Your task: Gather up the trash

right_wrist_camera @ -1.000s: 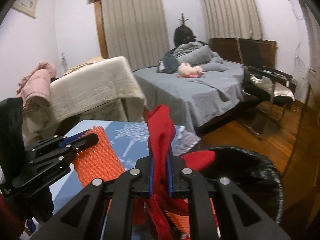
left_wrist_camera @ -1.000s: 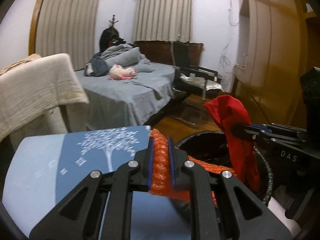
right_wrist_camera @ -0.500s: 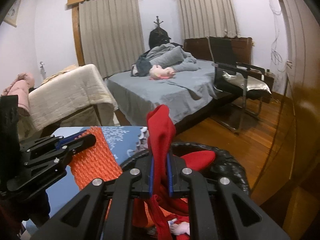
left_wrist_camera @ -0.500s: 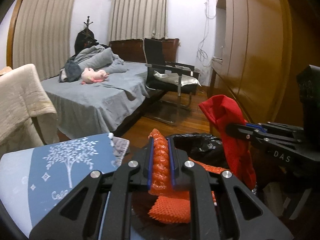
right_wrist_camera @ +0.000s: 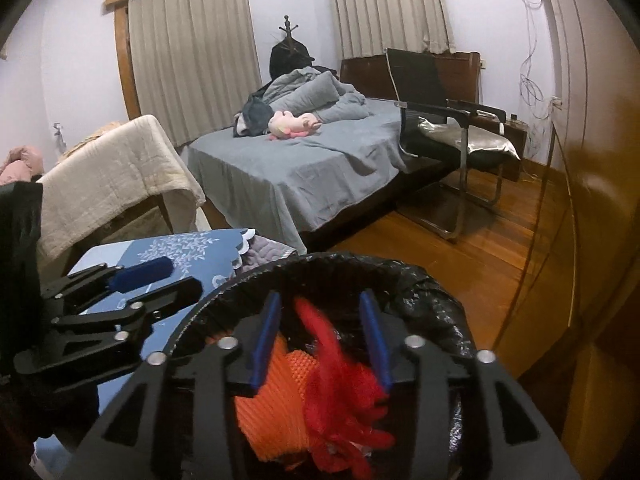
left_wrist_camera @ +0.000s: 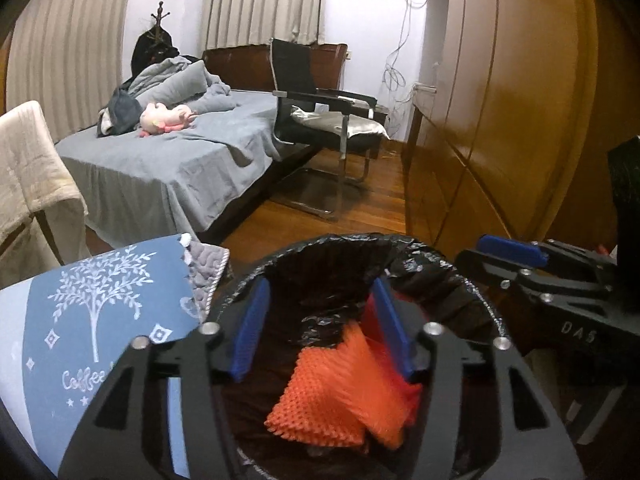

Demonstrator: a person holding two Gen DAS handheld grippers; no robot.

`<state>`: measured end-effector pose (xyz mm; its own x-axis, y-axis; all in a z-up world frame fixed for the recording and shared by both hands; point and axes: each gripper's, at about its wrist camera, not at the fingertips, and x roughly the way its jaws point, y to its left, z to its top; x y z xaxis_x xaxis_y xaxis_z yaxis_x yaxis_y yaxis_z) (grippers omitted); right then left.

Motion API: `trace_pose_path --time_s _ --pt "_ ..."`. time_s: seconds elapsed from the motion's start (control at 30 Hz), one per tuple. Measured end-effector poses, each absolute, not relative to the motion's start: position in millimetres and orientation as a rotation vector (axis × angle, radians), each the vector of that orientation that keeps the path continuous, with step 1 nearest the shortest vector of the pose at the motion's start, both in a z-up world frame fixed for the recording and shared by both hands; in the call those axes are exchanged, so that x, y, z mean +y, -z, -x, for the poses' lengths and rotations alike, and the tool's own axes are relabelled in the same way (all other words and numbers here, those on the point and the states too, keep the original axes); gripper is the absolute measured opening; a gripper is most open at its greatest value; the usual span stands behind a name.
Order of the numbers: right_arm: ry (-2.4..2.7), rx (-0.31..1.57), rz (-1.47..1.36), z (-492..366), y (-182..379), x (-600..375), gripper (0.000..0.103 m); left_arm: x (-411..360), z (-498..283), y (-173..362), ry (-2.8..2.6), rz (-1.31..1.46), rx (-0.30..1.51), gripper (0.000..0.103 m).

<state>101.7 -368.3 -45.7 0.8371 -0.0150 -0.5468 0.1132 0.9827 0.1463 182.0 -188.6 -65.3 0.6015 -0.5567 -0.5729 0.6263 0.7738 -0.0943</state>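
At the far left lies the blue tablecloth printed with a white tree (left_wrist_camera: 100, 320), its corner just beside the round bin lined with a crinkled black plastic bag (left_wrist_camera: 420, 258). The left gripper (left_wrist_camera: 320, 328) hangs over the bin's mouth, pointing down into it; its blue-padded jaws are opening and already stand well apart, with no pad pressing on anything. Straight below and ahead of them, inside the liner, the orange foam-mesh sleeve (left_wrist_camera: 340, 396) lies loose, a flat ribbed piece whose long axis runs slantwise from lower left to upper right in the left wrist view. To its right, the right gripper (right_wrist_camera: 320, 336) is also over the bin, close alongside the left one, and its jaws are opening too, at a middling spread. The crumpled red net bag (right_wrist_camera: 344, 396) is seen between its pads in the right wrist view, blurred, a strip of it rising between the jaws; neither pad appears to pinch it, so I judge it released and dropping or just landed on the orange sleeve. Both pieces lie below the jaws, inside the rim, so the coming move seems to be a plain lift up and back, with each hand equally near its own piece and the rim close around both.
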Motion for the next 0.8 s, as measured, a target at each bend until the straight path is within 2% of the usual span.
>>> trace_pose_path --time_s 0.03,0.2,0.23,0.3,0.33,0.4,0.8 --pt "0.072 0.572 -0.175 -101 45 -368 0.051 -185 -182 64 0.678 -0.121 0.617 0.066" --pt "0.073 0.545 -0.16 -96 35 -362 0.076 -160 -179 56 0.606 -0.115 0.601 0.086" --pt "0.072 0.542 -0.155 -95 33 -361 0.08 -152 -179 54 0.588 -0.116 0.595 0.088" --pt "0.067 0.536 -0.152 -93 29 -357 0.093 -142 -175 48 0.562 -0.117 0.589 0.092" --pt "0.059 0.533 -0.152 -92 26 -354 0.095 -139 -172 45 0.552 -0.116 0.586 0.093" --pt "0.046 0.532 -0.152 -90 22 -348 0.097 -128 -166 39 0.522 -0.11 0.583 0.096" --pt "-0.017 0.561 -0.155 -70 1 -309 0.097 -91 -125 15 0.419 -0.084 0.57 0.097"
